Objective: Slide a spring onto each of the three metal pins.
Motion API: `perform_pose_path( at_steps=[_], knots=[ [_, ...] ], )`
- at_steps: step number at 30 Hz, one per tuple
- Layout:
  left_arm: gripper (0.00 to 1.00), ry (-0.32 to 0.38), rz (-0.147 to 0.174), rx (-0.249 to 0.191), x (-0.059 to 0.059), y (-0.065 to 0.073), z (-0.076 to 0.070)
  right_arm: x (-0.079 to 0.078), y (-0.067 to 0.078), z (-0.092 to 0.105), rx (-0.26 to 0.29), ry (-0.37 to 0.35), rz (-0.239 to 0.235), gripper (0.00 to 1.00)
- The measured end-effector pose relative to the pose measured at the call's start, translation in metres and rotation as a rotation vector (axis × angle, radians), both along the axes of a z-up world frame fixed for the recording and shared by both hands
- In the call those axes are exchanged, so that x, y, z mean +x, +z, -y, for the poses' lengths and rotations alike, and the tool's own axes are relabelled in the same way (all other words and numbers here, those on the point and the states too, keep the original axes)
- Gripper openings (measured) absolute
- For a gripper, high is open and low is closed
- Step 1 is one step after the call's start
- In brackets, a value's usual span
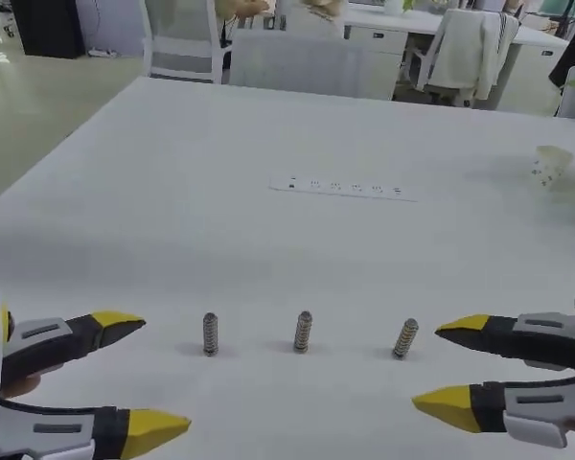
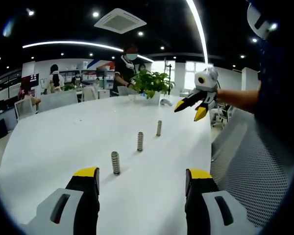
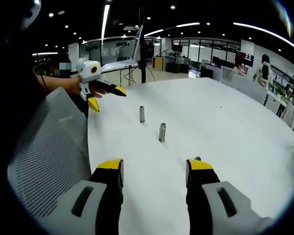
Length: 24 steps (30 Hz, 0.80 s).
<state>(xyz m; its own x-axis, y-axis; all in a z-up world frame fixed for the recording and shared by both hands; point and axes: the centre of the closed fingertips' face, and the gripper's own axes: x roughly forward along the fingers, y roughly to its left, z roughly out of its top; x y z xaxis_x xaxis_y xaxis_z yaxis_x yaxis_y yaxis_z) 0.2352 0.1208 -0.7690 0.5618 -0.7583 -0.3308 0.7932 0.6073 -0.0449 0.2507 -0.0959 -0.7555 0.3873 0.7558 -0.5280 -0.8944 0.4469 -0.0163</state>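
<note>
We have a wide white counter (image 1: 268, 125) before us, with a power strip (image 1: 343, 187) near its middle and a paper cup (image 1: 552, 168) by its right edge. The left claw (image 1: 165, 374) and the right claw (image 1: 426, 366) hover low over the near edge, one at each end of the row, both spread wide and holding nothing. Between them, close to that near edge, three springs stand in a line, well apart from one another. The left spring (image 1: 210, 333) and the middle spring (image 1: 303, 331) look upright, while the right spring (image 1: 405, 338) leans a little toward the right edge. We cannot make out the pins themselves. We judge each is hidden inside its coil, so the threading seems done or nearly so, and what is left is a check. To do that well, we would narrow the right claw before going in and come at the leaning spring from above rather than from the side. Then we would press lightly on its top coil until it sits square on the counter. A sideways nudge could tip it over, so we would hold the left claw back from the row meanwhile.
</note>
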Motion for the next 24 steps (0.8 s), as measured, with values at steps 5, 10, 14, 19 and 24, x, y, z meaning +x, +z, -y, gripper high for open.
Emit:
perform_pose_path(
  at_steps=[5, 10, 14, 19, 24],
  knots=[
    [0.67, 0.005, -0.003, 0.002, -0.001, 0.0, -0.001, 0.003, -0.004, 0.013, 0.015, -0.032, 0.01, 0.55],
    [0.68, 0.01, -0.008, 0.004, -0.002, -0.002, -0.001, 0.005, -0.008, 0.02, 0.038, -0.045, 0.024, 0.6],
    [0.68, 0.018, -0.012, 0.001, -0.002, -0.004, -0.003, 0.005, -0.01, 0.023, 0.057, -0.059, 0.029, 0.68],
    [0.69, 0.028, -0.017, -0.003, -0.002, -0.006, -0.004, 0.006, -0.017, 0.027, 0.074, -0.073, 0.022, 0.77],
    [0.7, 0.032, -0.018, -0.005, -0.001, -0.008, -0.004, 0.008, -0.023, 0.03, 0.088, -0.09, 0.019, 0.83]
  ],
)
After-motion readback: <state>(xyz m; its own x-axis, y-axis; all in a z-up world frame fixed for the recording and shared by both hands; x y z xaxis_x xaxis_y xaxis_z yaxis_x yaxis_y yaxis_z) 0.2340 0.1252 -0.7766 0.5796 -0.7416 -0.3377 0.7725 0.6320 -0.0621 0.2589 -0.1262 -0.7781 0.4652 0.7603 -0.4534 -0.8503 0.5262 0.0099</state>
